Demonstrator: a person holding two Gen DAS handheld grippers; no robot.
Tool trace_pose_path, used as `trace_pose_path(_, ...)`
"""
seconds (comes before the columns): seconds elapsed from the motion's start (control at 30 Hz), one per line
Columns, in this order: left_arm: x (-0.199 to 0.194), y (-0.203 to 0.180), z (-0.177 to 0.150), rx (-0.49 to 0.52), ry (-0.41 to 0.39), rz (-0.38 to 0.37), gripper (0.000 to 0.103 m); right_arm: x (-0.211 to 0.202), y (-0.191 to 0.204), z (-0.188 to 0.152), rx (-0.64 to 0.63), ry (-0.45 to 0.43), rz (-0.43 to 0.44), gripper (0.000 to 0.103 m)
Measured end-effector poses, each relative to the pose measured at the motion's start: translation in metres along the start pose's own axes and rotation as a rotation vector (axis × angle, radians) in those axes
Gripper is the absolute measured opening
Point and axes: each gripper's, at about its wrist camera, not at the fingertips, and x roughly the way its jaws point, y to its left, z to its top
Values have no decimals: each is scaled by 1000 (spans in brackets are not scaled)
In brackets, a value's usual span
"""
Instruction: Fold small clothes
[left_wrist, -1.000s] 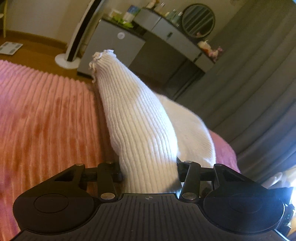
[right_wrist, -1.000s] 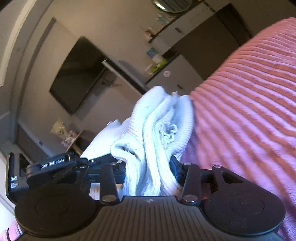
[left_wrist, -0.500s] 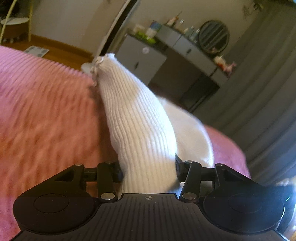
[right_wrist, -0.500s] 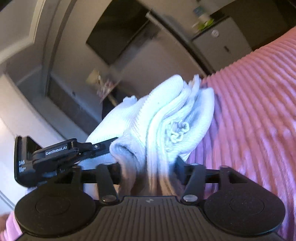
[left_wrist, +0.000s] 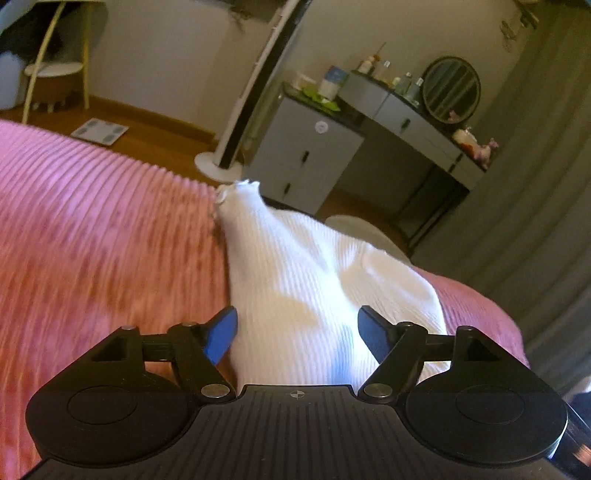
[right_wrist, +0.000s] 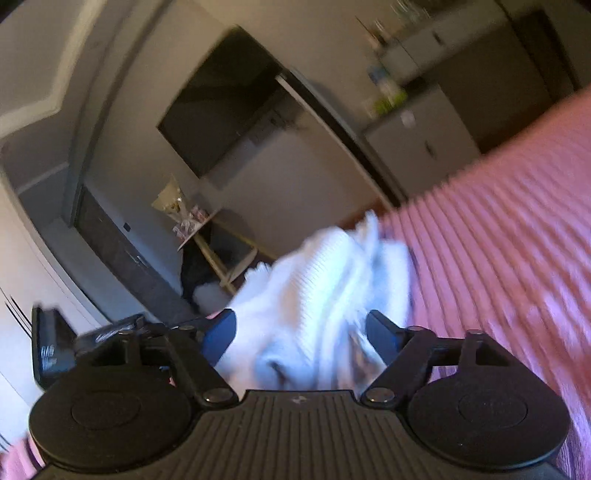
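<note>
A small white ribbed garment (left_wrist: 295, 273) lies slumped on the pink ribbed bedspread (left_wrist: 92, 229), its frilled end pointing away. My left gripper (left_wrist: 297, 328) straddles its near end. The jaws are opening, and the blue pads (left_wrist: 221, 332) stand off the cloth's sides. In the blurred right wrist view, the bunched folds of the garment (right_wrist: 325, 280) sit between the spread fingers of my right gripper (right_wrist: 301, 332). Those jaws are opening too, no longer pinching the cloth. The bedspread (right_wrist: 517, 258) fills the right side.
Beyond the bed's far edge stand a grey dresser (left_wrist: 306, 155) with a round mirror (left_wrist: 450, 90), a white tower fan (left_wrist: 255, 92), a floor scale (left_wrist: 99, 132) and grey curtains (left_wrist: 535, 166). The right wrist view shows a wall television (right_wrist: 221, 107) and the other gripper's body (right_wrist: 55, 339) at left.
Both grippers' jaws have spread apart and let go of the white garment. It has sunk from a raised, stretched shape and widened onto the bedspread. Both cameras have shifted.
</note>
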Motion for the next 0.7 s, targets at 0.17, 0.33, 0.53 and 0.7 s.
trace_pose_path(0.17, 31, -1, 8, 9, 56, 33, 79, 10, 5, -4, -33, 33, -34, 70)
trace_pose_path(0.33, 45, -6, 4, 63, 79, 89, 78, 18, -18, -6, 63, 55, -43, 53)
trace_pose_path(0.53, 40, -21, -2, 98, 61, 159, 75, 20, -13, -11, 10, 73, -87, 37)
trace_pose_path(0.7, 15, -51, -2, 205, -37, 194, 74, 20, -15, -9, 31, 60, -72, 37)
